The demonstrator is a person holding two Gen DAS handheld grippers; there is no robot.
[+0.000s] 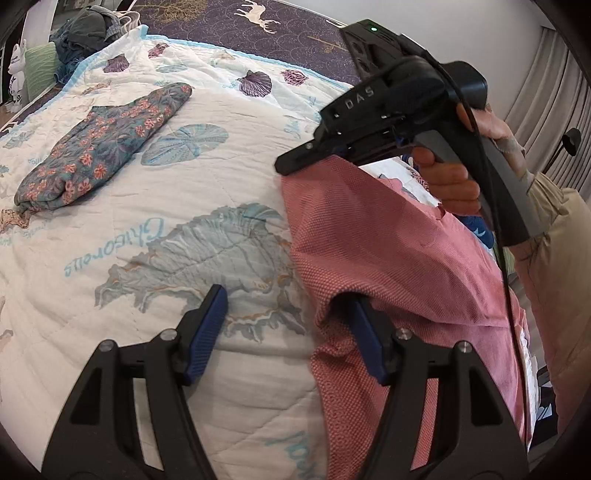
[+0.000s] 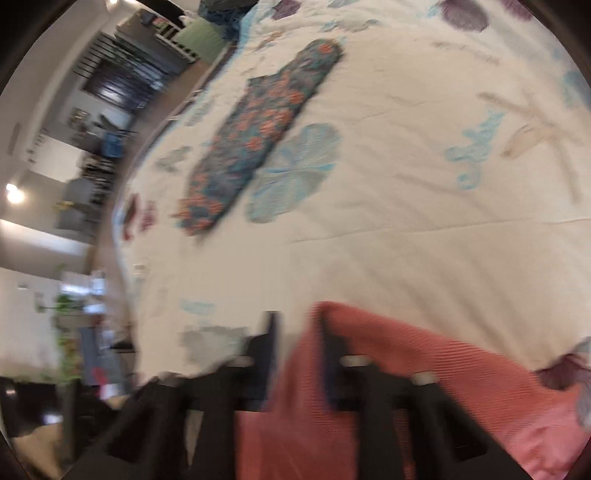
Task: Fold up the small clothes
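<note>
- Far left in your left wrist view there's a folded floral garment [image 1: 105,146] lying flat on the seashell quilt [image 1: 221,206]. It's blue-grey with orange flowers and sits well apart from everything you're handling. Your right wrist view catches it too [image 2: 258,136], out past the middle of the quilt [image 2: 406,221].
- Up in the far left corner there's a heap of dark clothes [image 1: 92,33] at the quilt's edge, next to a green pillow [image 1: 40,62].
- Your left gripper [image 1: 291,339] has its jaws spread wide. The left blue pad [image 1: 207,332] hangs over bare quilt, and the right pad is tucked under a fold of the pink garment [image 1: 388,251]. Nothing is pinched between them.
- That pink textured garment is the piece you're working on. It hangs from up near the middle of the left wrist view and drapes down the right side over the quilt.
- Your right gripper [image 1: 291,162] is up at the top corner of the pink cloth, your right hand [image 1: 454,184] wrapped around its handle. From this side the cloth meets the tip, but the fingers aren't clear.
- The right wrist view is pretty blurry, but the right gripper [image 2: 299,332] shows its jaws close together, with the pink garment [image 2: 424,376] running up between them, so it looks clamped on the fabric.
</note>
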